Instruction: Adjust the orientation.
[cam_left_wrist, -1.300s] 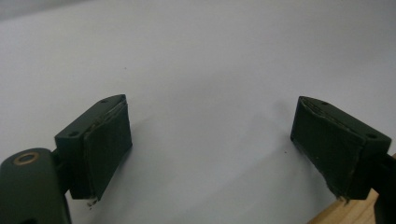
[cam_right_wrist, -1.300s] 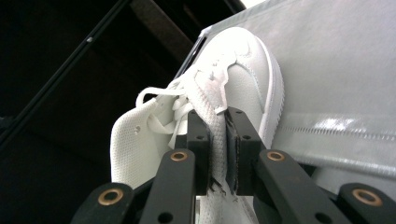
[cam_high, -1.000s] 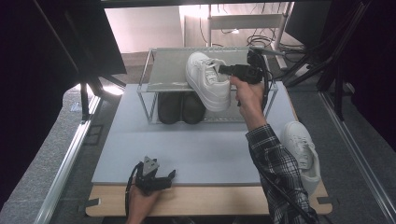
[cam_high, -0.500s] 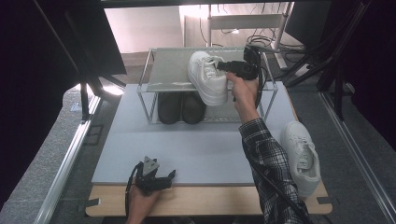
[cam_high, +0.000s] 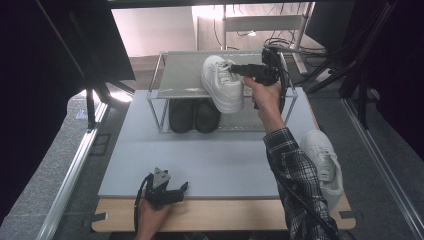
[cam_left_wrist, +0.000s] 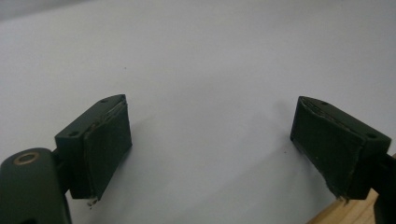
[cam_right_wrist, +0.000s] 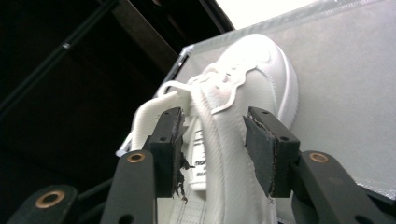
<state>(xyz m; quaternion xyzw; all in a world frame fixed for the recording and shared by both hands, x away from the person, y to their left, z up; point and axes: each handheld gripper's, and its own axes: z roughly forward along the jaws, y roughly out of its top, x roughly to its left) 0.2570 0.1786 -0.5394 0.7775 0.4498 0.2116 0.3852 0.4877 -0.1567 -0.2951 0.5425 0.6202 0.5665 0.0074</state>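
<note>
One white sneaker (cam_high: 222, 83) sits on the rack's top shelf (cam_high: 180, 75), heel overhanging the front edge. The right tool (cam_high: 239, 69) clamps its tongue and collar. The left tool (cam_high: 181, 189), jaws wide and empty, rests at the desk's (cam_high: 210, 160) near edge. Letting go now could tip the shoe off.
</note>
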